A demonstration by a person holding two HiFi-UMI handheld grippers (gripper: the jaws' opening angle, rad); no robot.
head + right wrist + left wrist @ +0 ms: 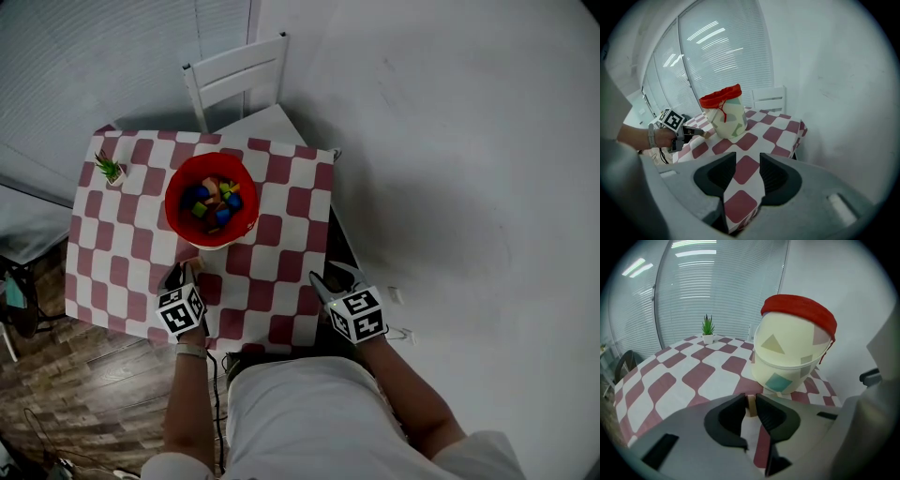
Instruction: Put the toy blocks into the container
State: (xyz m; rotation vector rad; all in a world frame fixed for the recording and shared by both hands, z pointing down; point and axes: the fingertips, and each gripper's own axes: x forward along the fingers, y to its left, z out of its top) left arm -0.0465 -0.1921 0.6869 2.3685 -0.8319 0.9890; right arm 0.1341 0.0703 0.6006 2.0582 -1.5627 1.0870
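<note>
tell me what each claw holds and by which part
Left claw pinches a small tan block by its opposite sides, at the jaw tips; right claw holds nothing.

Matt cloth tablecloth (281, 272), smooth cream container (787, 362) (red fabric rim (799, 310)), pale wood-like block (751, 405), wood-plank floor (84, 403)

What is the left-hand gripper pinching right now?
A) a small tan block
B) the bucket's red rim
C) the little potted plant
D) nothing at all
A: the left gripper has its jaws closed on a small tan block, just in front of the bucket.
</note>
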